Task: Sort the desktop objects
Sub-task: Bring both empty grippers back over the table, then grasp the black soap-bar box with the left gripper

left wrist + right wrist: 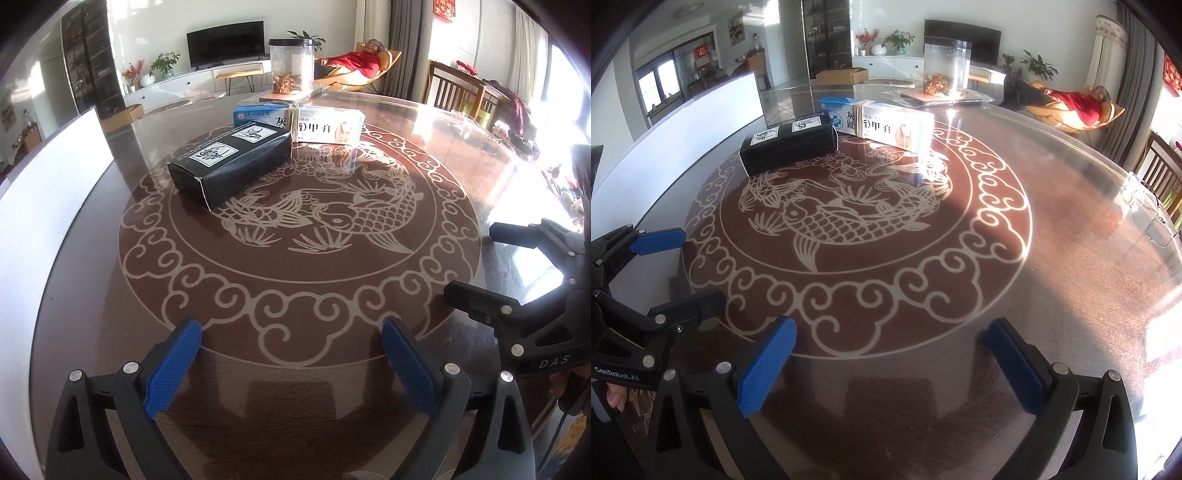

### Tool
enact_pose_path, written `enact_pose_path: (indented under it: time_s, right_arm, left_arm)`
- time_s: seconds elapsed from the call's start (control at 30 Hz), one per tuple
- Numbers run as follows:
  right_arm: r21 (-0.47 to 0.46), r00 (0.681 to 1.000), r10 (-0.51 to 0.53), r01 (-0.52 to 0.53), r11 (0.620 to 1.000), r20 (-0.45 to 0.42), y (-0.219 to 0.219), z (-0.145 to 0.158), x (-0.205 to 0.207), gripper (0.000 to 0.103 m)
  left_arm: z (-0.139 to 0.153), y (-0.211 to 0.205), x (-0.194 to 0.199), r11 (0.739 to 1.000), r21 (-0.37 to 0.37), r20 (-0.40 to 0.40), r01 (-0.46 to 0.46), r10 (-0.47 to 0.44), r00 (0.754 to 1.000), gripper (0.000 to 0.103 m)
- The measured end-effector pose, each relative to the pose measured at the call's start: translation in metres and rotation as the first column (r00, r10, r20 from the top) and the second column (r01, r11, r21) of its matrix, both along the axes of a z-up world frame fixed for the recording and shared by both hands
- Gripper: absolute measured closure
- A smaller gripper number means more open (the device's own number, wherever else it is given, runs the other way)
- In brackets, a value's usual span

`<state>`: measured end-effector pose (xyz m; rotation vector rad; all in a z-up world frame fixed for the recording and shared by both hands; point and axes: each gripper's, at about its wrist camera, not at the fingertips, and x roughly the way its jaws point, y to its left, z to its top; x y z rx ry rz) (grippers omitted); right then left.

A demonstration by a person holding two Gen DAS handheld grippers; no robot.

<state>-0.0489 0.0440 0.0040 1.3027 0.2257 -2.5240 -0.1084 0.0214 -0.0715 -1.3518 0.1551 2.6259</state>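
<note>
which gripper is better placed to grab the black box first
Probably the left gripper: the black box lies toward its side. Both grippers are open and empty; the right gripper sits farther across.

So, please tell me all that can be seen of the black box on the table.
The black box is a long, matte carton, apparently cardboard, closed, with two white labels bearing black brush-style marks on top. It lies flat on the glossy patterned table, angled across the fish motif's edge. Its far end reaches the white and blue box; contact is unclear. No gripper touches it.
</note>
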Motion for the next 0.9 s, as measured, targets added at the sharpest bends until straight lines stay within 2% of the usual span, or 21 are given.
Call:
enact_pose_path:
  time_s: [0.07, 0.57, 0.6, 0.67, 0.77, 0.9]
  right_arm:
    - [0.000, 1.000, 0.000, 0.000, 1.000, -0.001, 0.000, -0.001, 0.000, 0.000]
    - [0.001, 1.000, -0.001, 0.001, 1.000, -0.001, 0.000, -0.001, 0.000, 0.000]
    - [0.001, 1.000, -0.001, 0.001, 1.000, -0.001, 0.000, -0.001, 0.000, 0.000]
    - [0.000, 1.000, -0.001, 0.001, 1.000, -0.001, 0.000, -0.001, 0.000, 0.000]
    - [0.000, 1.000, -0.001, 0.001, 1.000, -0.001, 0.000, -0.001, 0.000, 0.000]
    - [0.000, 1.000, -0.001, 0.001, 1.000, -0.001, 0.000, -0.001, 0.000, 0.000]
  left_arm:
    - [-0.001, 0.000, 0.000, 1.000, 0.003, 0.006, 0.010, -0.010, 1.000, 0.000]
    - [-0.002, -0.005, 0.009, 1.000, -0.001, 0.003, -0.019, 0.019, 1.000, 0.000]
    - [-0.002, -0.006, 0.011, 1.000, -0.005, 0.006, -0.004, 0.004, 1.000, 0.000]
    - [-0.001, -0.011, 0.016, 0.995, -0.005, 0.011, 0.098, -0.098, 0.995, 0.000]
    - [0.000, -0.028, -0.002, 0.981, -0.006, 0.028, 0.196, -0.195, 0.980, 0.000]
    - [0.001, -0.056, -0.059, 0.982, -0.012, 0.066, 0.187, -0.185, 0.980, 0.000]
